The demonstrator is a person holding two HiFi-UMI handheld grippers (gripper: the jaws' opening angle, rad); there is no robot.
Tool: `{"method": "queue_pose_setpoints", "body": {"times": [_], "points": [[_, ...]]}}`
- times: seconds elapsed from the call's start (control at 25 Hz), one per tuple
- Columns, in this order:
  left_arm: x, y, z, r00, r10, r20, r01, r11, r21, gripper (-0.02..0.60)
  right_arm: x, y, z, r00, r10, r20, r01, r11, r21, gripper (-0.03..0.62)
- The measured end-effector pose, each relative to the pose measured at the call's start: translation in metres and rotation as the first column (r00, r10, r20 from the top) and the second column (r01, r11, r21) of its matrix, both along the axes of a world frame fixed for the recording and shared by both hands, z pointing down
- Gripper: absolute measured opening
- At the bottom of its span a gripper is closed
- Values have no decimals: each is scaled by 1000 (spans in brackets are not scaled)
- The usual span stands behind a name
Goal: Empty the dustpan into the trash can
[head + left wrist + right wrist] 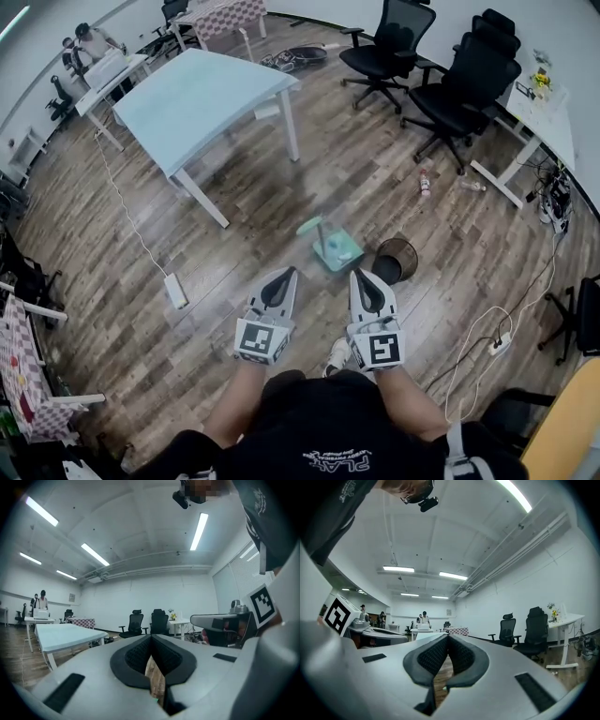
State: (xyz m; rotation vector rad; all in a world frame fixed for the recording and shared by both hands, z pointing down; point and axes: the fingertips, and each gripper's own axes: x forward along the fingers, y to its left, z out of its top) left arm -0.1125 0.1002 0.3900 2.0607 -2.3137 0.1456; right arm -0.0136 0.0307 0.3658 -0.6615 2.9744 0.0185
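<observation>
While the person is holding both tools side by side and level over the floor (281,187), neither one is carrying anything. The left gripper (284,273) is pressing its fingers (133,656) fully together at the tips, and only a sliver of floorboards is showing through the slit lower down. The right gripper (357,274) is doing the same: its fingers (429,658) are meeting at the front with nothing clamped between them, and they are touching no object. Ahead of the two tips, the green dustpan (337,249) is sitting on the floor with its handle rising, well apart from both grippers. Just beside it, on its right in the head view, the black trash can (396,260) is standing upright. A table (211,94) is standing farther off.
</observation>
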Motion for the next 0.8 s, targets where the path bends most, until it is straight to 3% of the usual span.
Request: {"method": "queue_pose_setpoints", "body": {"times": [0.36,0.56,0.8], "points": [[-45,-53,6,999,49,-9,-49,999,-24,18,-38,-54,12,999,50,-17,-51,999,-20,23],[-83,-88,23,990,135,-26,-136,990,-47,18,-77,-74,25,994,97,-53,-98,995,-14,23],[-136,-129,43,967,250,-53,-254,964,-79,18,-129,-100,46,976,198,-92,-201,979,-29,23]]}}
